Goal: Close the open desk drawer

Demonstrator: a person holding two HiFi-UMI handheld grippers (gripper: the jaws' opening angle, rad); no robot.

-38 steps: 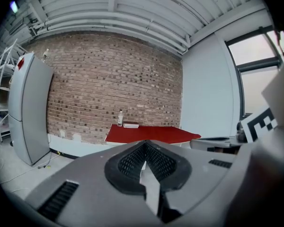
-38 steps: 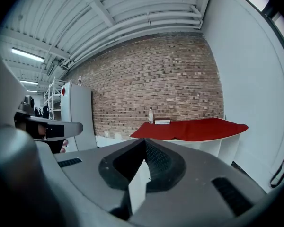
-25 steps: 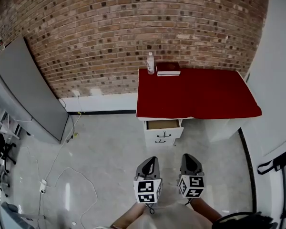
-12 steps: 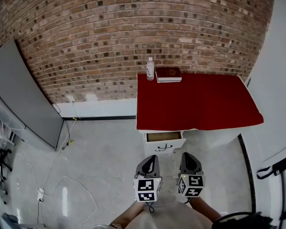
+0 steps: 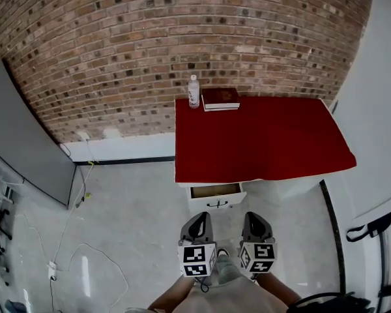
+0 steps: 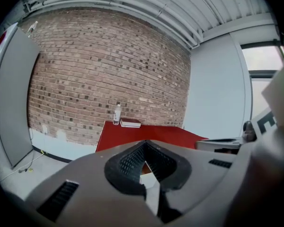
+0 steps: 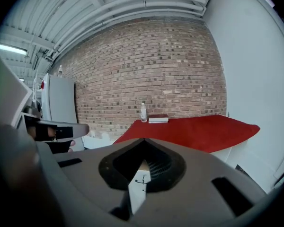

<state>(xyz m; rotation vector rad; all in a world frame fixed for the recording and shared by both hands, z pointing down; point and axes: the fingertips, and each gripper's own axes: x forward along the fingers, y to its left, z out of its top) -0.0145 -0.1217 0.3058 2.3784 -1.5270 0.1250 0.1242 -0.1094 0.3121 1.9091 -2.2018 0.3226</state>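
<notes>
Task isn't started yet, judging by how things are lying. The drawer [image 5: 215, 192] is sticking out from under the front-left edge of the red-covered surface [image 5: 267, 135], w/ its brown inside showing and a dark handle on its white front. Nothing is touching it.

Left tool [image 5: 199, 219] and right tool [image 5: 255, 218] are hovering side by side over the floor, near the drawer front but short of it. Both are pointing at it. Each tool's jaws are sitting together w/ only a thin slit between them, and neither is gripping anything.

Left to do, as I'm reading it: bring a tool up to the front and push the drawer all the way in.

Writing: nothing is reading clearly. A bottle [image 5: 193, 91] and a book [image 5: 220, 98] are standing at the back by the brick wall, but any label is too small to read. The tools' cubes are carrying square b/w markers w/ no text.
</notes>
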